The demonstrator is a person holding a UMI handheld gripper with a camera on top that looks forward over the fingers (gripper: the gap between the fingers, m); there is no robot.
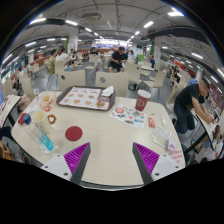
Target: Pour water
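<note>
i hold the fingers point(111, 158) apart, nothing between them; clear water bottle point(42, 137) stands upright on the counter point(105, 135) ahead-left, red cup point(142, 100) further off, beyond the right finger

Table point(100, 135) pale cream-beige; on it a round dark-red lid or coaster point(73, 133), a red cup point(142, 101), and a brown-rimmed tray point(84, 98) holding pale and pinkish items too small to tell apart. Gripper point(113, 158) fingers dark grey to black, each inner pad point(76, 156) magenta with fine diagonal striping. A tall clear bottle point(43, 137) with a bluish tint stands beside the left finger; a person point(187, 104) at the right of the table wears black, and the ceiling strip lights point(112, 24) are white.
</note>
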